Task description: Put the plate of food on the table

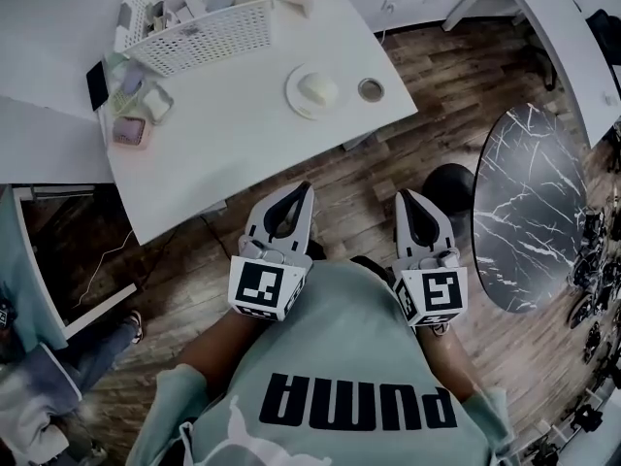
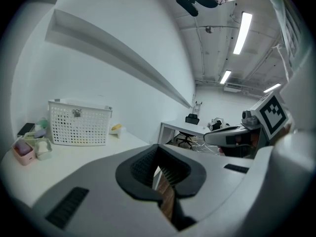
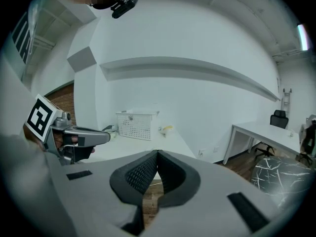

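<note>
Wood floor [image 1: 437,66] showing btwn white surface [image 1: 223,134] & dark marble round table [image 1: 529,212]; strip lights [image 2: 243,31] glowing overhead, white walls [image 3: 197,38] running round rm.

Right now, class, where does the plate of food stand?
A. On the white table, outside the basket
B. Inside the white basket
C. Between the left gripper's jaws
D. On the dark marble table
A: the plate rests on the white table, on the person's side of the basket. The left gripper and the right gripper are both shut on nothing, over the floor short of the table.
</note>
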A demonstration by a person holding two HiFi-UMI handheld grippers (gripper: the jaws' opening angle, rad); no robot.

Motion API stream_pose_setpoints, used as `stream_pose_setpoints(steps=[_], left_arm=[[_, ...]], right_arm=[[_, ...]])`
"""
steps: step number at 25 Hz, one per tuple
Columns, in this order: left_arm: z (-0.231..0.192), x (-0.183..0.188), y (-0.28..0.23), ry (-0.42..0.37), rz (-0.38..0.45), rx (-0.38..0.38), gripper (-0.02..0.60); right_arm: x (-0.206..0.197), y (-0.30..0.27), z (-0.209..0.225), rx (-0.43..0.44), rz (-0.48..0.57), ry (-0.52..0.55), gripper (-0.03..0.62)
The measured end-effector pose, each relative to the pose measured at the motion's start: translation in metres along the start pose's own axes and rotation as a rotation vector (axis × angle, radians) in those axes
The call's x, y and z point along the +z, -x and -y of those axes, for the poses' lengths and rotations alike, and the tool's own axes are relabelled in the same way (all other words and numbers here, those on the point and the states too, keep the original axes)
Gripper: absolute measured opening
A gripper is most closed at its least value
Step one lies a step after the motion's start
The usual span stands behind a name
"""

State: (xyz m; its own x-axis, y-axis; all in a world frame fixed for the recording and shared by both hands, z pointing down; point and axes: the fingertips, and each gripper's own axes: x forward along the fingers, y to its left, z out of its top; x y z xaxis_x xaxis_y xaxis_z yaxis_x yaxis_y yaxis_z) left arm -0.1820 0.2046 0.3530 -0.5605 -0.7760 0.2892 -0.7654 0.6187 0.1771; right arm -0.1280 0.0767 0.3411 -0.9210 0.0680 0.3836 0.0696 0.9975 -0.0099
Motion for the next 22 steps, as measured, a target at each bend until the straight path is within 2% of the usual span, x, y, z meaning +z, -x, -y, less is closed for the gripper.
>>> stream_pose_setpoints(steps=[10, 22], left_arm=[[-0.026, 0.000, -0.003, 0.017, -0.003, 0.013, 0.006], [-0.055, 0.009, -0.020, 0.036, 0.010, 0.147, 0.006]], right_arm=[[0.008, -0.024, -0.007, 0.009, -0.009, 0.012, -0.002], [0.019, -0.076, 0.001, 0.132, 0.000, 0.030, -0.002]])
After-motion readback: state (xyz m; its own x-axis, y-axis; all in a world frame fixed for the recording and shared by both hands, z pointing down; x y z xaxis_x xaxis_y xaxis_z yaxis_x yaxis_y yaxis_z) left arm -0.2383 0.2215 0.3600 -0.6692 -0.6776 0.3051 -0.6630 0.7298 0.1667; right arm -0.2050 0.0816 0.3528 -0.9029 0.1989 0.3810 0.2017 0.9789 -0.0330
